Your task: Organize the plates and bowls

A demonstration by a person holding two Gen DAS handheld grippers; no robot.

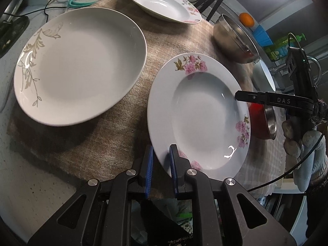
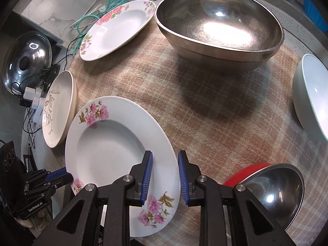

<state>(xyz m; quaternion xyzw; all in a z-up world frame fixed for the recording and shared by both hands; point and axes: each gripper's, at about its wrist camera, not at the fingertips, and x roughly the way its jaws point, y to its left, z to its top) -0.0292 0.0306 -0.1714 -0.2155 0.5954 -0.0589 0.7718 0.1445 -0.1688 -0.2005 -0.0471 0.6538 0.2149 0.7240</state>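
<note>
Currently left gripper [image 1: 161, 162] is clamped on the near rim of the pink-flowered deep plate [image 1: 196, 119], blue pads on either face of the rim. Right gripper [image 2: 165, 176] grips the same plate's opposite rim, at 3 o'clock in the left view. Plate sits tilted above the plaid cloth [image 2: 205, 106]. Grey-leaf plate [image 1: 78, 65] at 10 o'clock, second pink-flowered plate [image 1: 164, 4] at 12. From the right view: big steel bowl [image 2: 221, 24] at 12 o'clock, white bowl [image 2: 309, 96] at 3, red-sided steel bowl [image 2: 274, 190] at 4.
</note>
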